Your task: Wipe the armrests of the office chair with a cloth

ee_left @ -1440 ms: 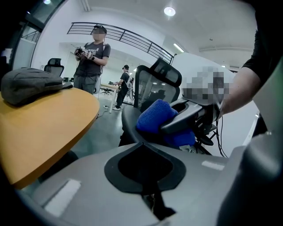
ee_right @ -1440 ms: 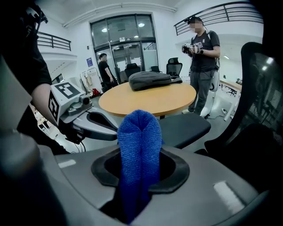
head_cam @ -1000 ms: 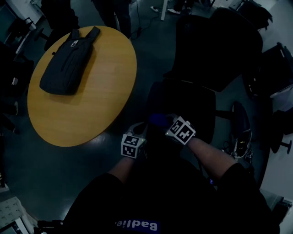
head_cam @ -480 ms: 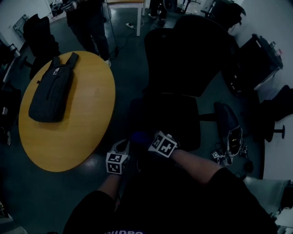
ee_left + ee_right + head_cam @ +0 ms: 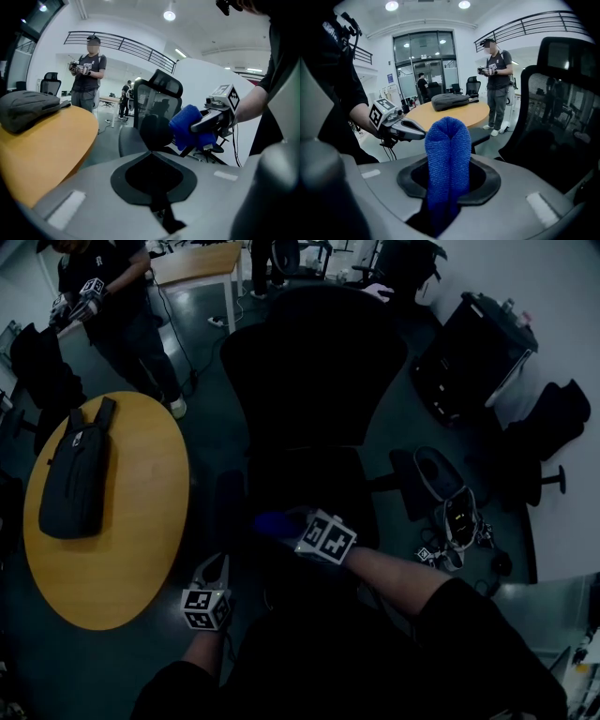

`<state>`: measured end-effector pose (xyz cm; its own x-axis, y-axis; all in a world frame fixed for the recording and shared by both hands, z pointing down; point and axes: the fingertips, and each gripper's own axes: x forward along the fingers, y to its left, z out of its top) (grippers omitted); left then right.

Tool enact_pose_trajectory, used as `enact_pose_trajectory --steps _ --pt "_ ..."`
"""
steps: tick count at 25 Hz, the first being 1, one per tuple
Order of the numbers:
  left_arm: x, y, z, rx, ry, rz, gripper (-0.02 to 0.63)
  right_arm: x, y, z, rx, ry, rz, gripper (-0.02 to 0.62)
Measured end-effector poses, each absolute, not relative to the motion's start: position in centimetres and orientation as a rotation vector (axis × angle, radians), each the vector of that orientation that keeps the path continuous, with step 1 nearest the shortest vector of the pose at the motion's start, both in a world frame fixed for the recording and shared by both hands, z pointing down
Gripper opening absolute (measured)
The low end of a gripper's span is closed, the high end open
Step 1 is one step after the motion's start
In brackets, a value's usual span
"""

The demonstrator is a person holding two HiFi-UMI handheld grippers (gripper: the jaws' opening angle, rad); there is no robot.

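Right claw clamps the folded blue knitted cloth; left claw is closed and empty. Best to press the cloth flat on the black office chair's padded armrest and stroke lengthwise.

left gripper: sits lower and further left than 1.0 s ago, well apart from the right gripper instead of side by side | round table and backpack: further left in head view | office chair: whole backrest now in frame | standing person: newly visible top left
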<state>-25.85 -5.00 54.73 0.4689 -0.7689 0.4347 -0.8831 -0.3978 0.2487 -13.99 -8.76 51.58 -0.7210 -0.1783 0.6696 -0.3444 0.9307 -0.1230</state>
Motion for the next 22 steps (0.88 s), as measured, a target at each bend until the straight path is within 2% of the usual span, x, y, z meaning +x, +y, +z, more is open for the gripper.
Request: enact_pose_trajectory --steps 7,22 --pt "-18.0 -5.5 52.7 2.325 -1.346 0.368 0.012 -4.3 -10.5 51.2 0.446 -2.405 0.352 0.129" --pt "6.4 -9.4 51.0 2.429 -1.169 0.39 0.013 17.8 -19.3 49.4 0.593 -2.446 0.371 0.129"
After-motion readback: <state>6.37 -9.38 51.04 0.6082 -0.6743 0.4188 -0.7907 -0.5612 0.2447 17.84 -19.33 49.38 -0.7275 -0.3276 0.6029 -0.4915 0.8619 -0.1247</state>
